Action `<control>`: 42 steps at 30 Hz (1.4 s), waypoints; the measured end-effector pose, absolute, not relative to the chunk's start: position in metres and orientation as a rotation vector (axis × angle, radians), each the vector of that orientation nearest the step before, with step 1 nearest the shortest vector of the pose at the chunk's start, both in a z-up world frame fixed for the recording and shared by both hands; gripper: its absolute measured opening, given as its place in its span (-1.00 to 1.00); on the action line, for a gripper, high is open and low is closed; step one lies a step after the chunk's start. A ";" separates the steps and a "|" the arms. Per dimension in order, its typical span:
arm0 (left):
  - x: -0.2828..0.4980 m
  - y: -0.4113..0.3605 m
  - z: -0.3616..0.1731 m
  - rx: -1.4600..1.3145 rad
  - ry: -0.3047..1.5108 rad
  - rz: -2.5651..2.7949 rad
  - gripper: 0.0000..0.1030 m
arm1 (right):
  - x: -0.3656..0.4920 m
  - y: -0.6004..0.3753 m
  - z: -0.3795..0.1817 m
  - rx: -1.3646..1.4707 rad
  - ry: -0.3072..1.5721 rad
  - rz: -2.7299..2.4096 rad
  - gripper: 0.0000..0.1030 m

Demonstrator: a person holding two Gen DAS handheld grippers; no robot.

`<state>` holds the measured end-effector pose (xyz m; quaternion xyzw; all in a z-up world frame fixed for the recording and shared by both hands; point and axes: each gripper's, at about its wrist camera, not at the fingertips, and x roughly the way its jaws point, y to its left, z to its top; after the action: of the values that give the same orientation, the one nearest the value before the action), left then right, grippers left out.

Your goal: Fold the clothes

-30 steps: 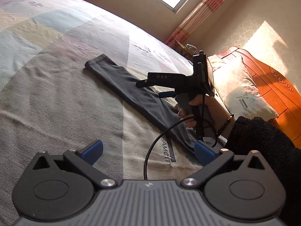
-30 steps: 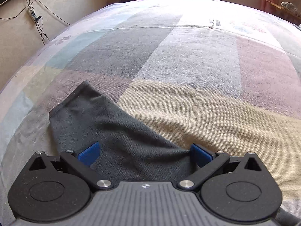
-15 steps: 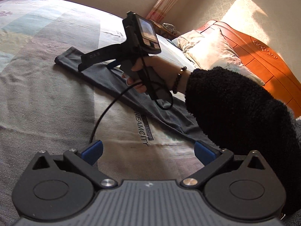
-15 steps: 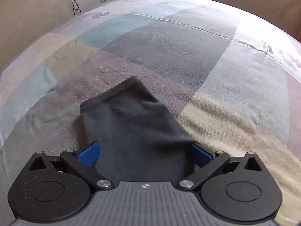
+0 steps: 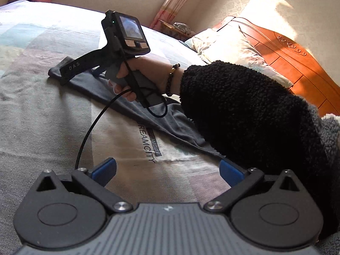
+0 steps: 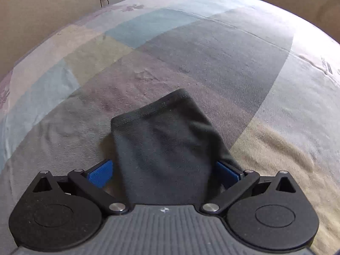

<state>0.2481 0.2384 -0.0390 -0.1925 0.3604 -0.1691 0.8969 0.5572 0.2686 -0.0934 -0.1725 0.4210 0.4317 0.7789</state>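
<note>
A long dark grey garment [image 5: 136, 104] lies flat and stretched across a bed [image 5: 42, 116], running from its hemmed end at far left toward near right. In the right wrist view that hemmed end [image 6: 161, 140] lies between the 2 blue pads of the right tongs [image 6: 163, 173], which are spread wide, with the cloth passing under them and not pinched. In the left wrist view the left tongs [image 5: 167, 169] are also wide open and empty, above the bedspread near printed lettering [image 5: 148, 146]. A hand [image 5: 146, 74] in a black fleece sleeve [image 5: 244, 114] holds the right tool. A pillow [image 5: 233, 48] rests against an orange wooden headboard [image 5: 297, 68] at far right.
</note>
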 end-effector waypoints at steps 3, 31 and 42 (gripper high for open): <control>0.246 0.237 -0.036 -0.396 0.738 -0.353 0.99 | 0.565 0.279 -0.092 -0.356 0.890 0.906 1.00; 0.235 0.228 -0.021 -0.382 0.692 -0.408 0.99 | 0.503 0.312 -0.087 -0.321 0.969 1.083 1.00; 0.226 0.219 -0.010 -0.366 0.651 -0.475 0.99 | 0.537 0.236 -0.040 -0.199 0.930 0.929 1.00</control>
<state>0.2263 0.2193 -0.0101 -0.1771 0.3152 -0.2300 0.9036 0.5369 0.2364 -0.0397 -0.0926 0.4314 0.4309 0.7872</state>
